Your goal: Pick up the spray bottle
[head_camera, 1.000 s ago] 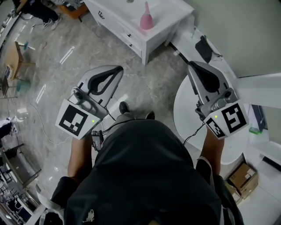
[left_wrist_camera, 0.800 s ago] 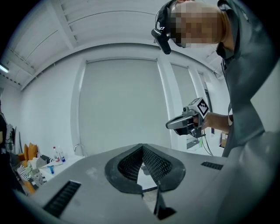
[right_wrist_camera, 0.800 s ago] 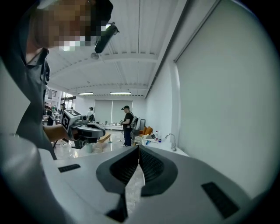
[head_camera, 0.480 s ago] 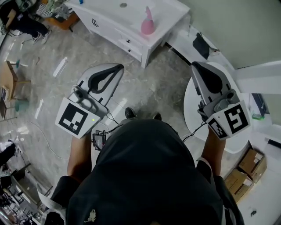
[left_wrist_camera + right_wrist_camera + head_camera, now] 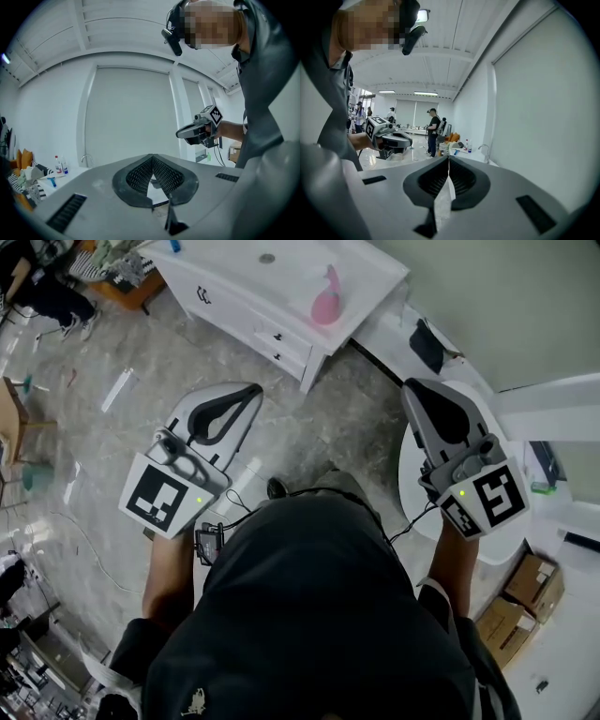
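Spray bottle (image 5: 325, 304), pink, stands on the white cabinet (image 5: 281, 282) ahead, near its corner and well apart from both grippers. The left gripper (image 5: 251, 390) and right gripper (image 5: 419, 387) each have jaws pressed together on nothing. I judge that 1 gripper should open before arriving, approach level, and close on the body below the trigger head.

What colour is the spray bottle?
The spray bottle is pink, seen best in the head view.

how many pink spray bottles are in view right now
1. The pink spray bottle stands near the right end of the white sink cabinet, ahead of the person in the head view. Others could be hidden out of frame.
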A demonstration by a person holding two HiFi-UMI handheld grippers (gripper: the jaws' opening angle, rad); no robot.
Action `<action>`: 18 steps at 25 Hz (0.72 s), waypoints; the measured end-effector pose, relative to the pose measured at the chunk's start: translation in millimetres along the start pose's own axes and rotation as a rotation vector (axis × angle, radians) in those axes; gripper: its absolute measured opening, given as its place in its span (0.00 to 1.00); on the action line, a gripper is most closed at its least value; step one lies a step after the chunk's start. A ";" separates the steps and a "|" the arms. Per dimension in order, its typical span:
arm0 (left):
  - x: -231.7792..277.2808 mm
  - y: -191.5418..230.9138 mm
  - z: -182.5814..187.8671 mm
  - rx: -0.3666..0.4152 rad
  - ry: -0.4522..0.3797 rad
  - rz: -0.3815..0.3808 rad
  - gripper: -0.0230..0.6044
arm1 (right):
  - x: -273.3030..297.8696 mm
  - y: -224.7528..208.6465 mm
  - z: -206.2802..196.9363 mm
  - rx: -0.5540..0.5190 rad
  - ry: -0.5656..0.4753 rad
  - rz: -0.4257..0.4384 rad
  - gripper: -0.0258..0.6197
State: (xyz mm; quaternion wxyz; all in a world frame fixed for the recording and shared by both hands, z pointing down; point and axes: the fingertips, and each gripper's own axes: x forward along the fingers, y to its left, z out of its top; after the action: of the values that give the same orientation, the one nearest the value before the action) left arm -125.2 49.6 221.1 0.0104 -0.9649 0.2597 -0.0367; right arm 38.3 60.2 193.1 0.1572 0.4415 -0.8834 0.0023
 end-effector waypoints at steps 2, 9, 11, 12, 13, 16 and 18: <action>0.5 5.1 -2.0 -0.002 0.003 0.010 0.04 | 6.2 -4.1 0.4 -0.001 0.005 0.006 0.05; 11.1 18.9 -1.7 -0.002 0.011 0.066 0.04 | 36.5 -22.4 3.4 -0.013 -0.009 0.077 0.05; 17.8 23.7 -3.8 -0.002 0.026 0.092 0.04 | 45.1 -28.8 2.4 -0.013 -0.014 0.111 0.05; 22.1 25.8 -3.8 -0.006 0.028 0.106 0.04 | 48.3 -32.4 1.9 -0.016 -0.015 0.129 0.05; 27.2 27.5 -2.9 -0.010 0.027 0.118 0.04 | 51.0 -37.6 1.6 -0.020 -0.016 0.145 0.05; 47.3 29.8 0.6 -0.010 0.034 0.145 0.04 | 57.4 -62.3 -0.1 -0.019 -0.020 0.173 0.05; 63.9 30.9 2.0 -0.006 0.045 0.155 0.04 | 61.2 -80.1 -1.5 -0.017 -0.024 0.187 0.05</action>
State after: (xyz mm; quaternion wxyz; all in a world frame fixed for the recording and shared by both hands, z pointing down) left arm -85.4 -9.2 222.0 0.0047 -0.9409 0.3338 -0.0568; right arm 67.0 -36.2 200.9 0.1492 0.3557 -0.9226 0.0043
